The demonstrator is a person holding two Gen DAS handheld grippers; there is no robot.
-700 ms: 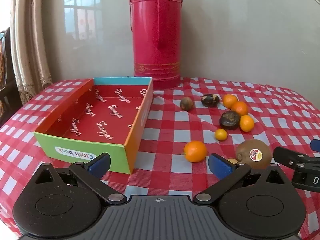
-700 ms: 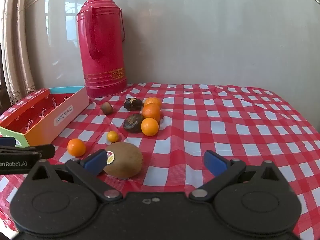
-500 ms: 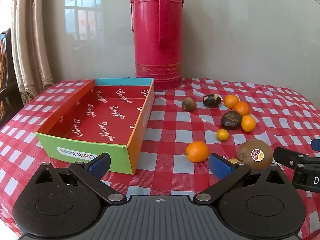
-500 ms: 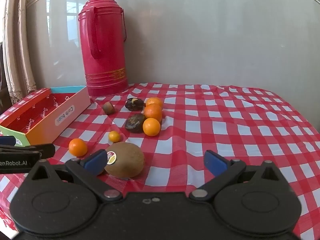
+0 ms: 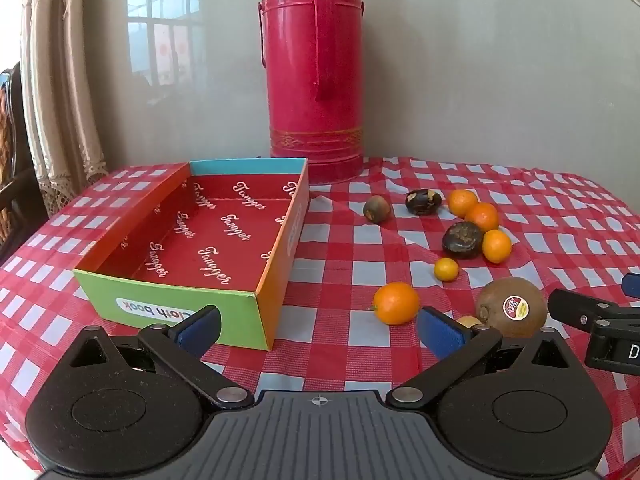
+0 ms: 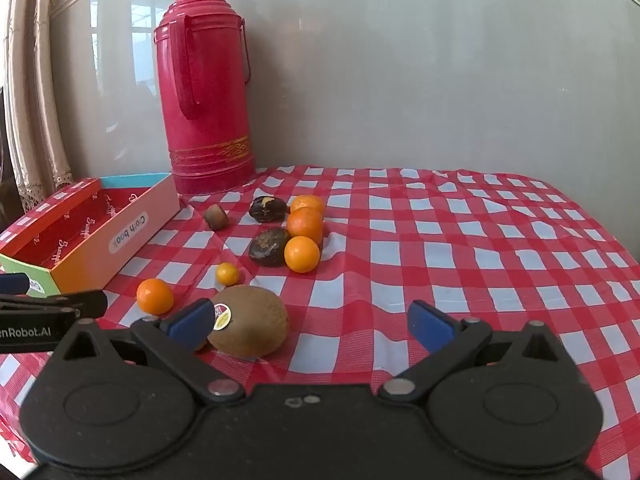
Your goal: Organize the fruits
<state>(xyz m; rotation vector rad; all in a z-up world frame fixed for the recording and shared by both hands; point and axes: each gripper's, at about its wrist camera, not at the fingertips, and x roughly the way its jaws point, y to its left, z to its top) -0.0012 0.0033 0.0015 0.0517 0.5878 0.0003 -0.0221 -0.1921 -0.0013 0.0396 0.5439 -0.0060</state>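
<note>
box [image 5: 276, 300] empty at 9 o'clock, ready for fruit | fruits loose on desk [image 6: 460, 240], 12–3 o'clock of left tool [image 5: 318, 326] | kiwi [image 6: 250, 320] beside right tool [image 6: 310, 322], likely first | both tools spread wide, holding nothing

On the worktop [image 5: 560, 216], the box [image 5: 208, 236] lies left – flask [image 5: 316, 80] behind its far right corner. Fruit lies right of the box; the kiwi [image 5: 512, 308] nearest, oranges [image 5: 480, 216] behind.
</note>
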